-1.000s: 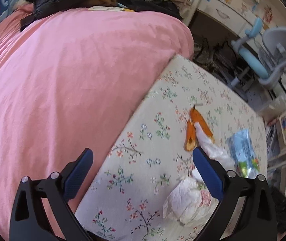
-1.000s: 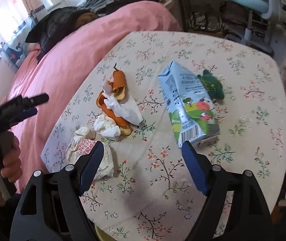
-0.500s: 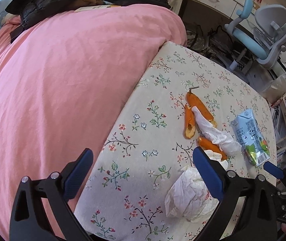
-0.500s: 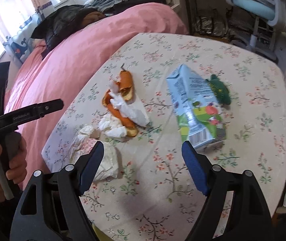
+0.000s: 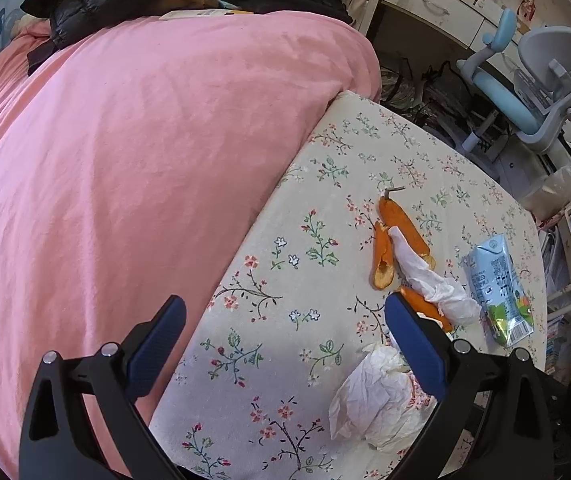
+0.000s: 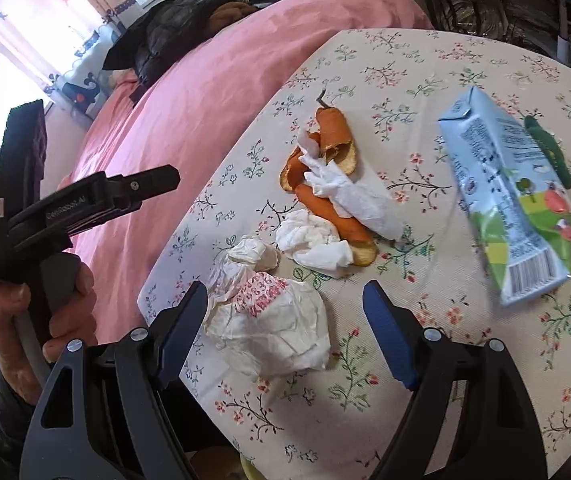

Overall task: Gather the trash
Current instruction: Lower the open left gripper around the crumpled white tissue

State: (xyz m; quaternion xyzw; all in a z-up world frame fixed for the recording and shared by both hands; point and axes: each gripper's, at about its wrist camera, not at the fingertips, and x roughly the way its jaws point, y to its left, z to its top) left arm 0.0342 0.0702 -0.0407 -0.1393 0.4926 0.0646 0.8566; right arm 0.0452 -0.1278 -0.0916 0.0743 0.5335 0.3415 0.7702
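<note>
crumpled white wrapper [image 6: 269,320] with red print, orange peels [image 6: 335,148], twisted tissues [image 6: 349,192]

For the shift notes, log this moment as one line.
task: collect trash | right claw: open over wrapper | left claw: open, empty | carton, peels, tissues: on table
</note>
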